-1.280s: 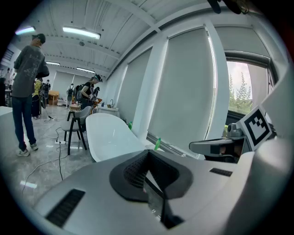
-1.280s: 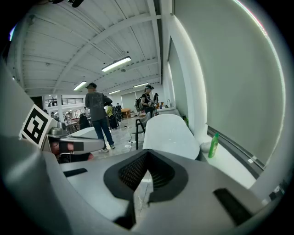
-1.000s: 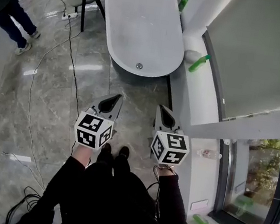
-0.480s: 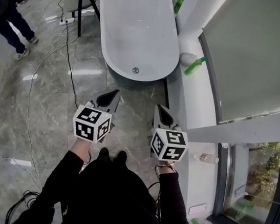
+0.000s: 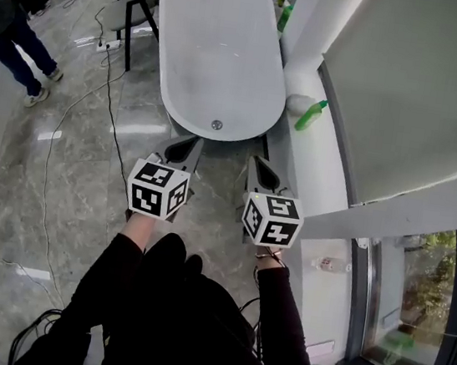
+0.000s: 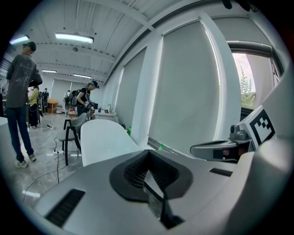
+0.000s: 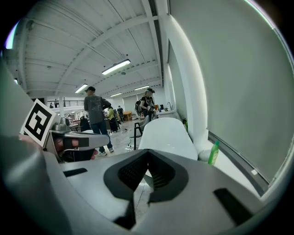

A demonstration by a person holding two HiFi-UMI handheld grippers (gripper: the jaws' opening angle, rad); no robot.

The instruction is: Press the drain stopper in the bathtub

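A white oval bathtub [image 5: 218,49] stands on the grey marble floor ahead of me. Its small round metal drain stopper [image 5: 216,124] sits in the tub's bottom at the near end. My left gripper [image 5: 188,144] and right gripper [image 5: 260,164] are held side by side just short of the tub's near rim, both pointing at it. Neither touches the tub or the stopper. Each is shut with nothing in it. The tub [image 6: 103,137] shows beyond the left gripper [image 6: 148,161] in its own view, and the tub [image 7: 165,135] likewise beyond the right gripper [image 7: 146,168]. The stopper is hidden in both gripper views.
A green bottle [image 5: 310,114] lies on the white window ledge [image 5: 317,181] right of the tub, beside a white column [image 5: 306,20]. A black-legged chair [image 5: 136,0] stands left of the tub. Cables [image 5: 112,110] run across the floor. A person [image 5: 14,29] stands at far left.
I have stepped towards the tub: it and its stopper now sit nearer and lower in the head view. Both grippers' tips have come up close to the tub's near rim.
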